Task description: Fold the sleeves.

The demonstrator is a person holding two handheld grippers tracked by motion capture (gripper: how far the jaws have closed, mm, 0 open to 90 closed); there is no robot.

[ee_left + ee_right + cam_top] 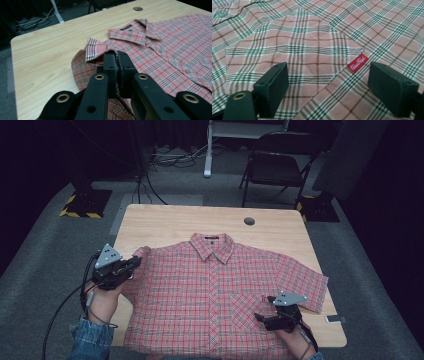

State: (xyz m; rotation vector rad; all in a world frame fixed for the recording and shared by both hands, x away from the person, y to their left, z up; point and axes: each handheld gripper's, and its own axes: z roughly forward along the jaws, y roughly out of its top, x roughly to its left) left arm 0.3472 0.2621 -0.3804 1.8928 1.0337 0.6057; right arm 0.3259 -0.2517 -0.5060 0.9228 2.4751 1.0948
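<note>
Red plaid shirt lies flat, centre of the wooden surface. Left gripper jaws clamp the sleeve at 9 o'clock: fold inward smoothly. Right gripper jaws stand wide over the pocket.

Dim studio around a pale wooden table

A black folding chair is standing far right on grey carpet; cables are trailing far left, with hazard-striped bases flanking.

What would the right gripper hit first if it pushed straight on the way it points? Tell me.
Most likely the shirt's chest pocket. The right gripper is open and aimed down at the plaid shirt, with the pocket and its small red label straight ahead between its fingers. How close it hovers is unclear.
</note>
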